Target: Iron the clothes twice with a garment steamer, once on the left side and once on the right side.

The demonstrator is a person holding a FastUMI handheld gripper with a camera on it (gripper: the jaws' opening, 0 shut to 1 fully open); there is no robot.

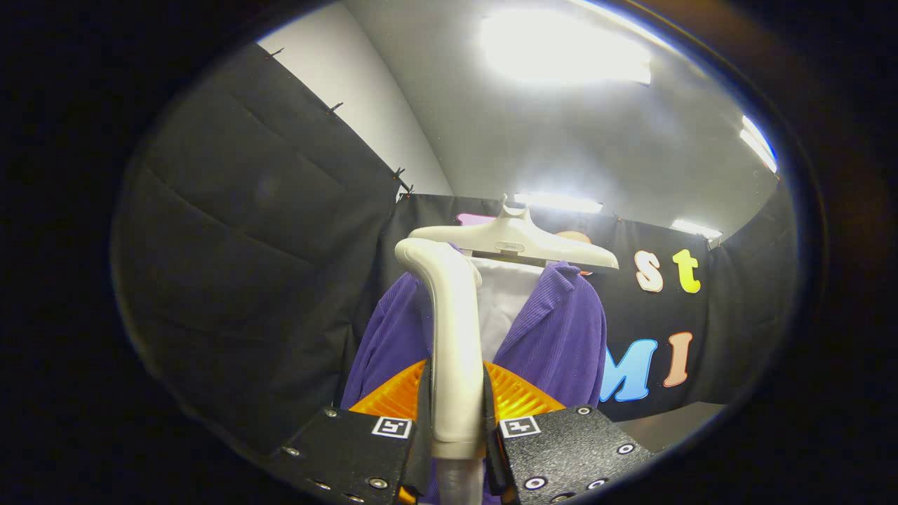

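Gripper (456, 428) fingers pinch steamer handle (454, 337) low; I judge it rigid, top-heavy, grip ok. Purple jacket (561, 330) soft, hanging on hanger (515, 238) beyond.

1 steamer (452, 337), 1 hanger (515, 238), 1 purple jacket (561, 330).

No word, brand name or number can be read on any object here. The only signs are two small square black-and-white coded markers, the left marker (391, 426) and the right marker (519, 426), one on top of each finger block of the gripper (456, 375). They carry blocky patterns, not letters. The gripper's fingers press on either side of the garment steamer (452, 330), whose handle is plain and unmarked. The hanger (547, 245) bears a small raised plate (510, 247) at its middle, too small to read.
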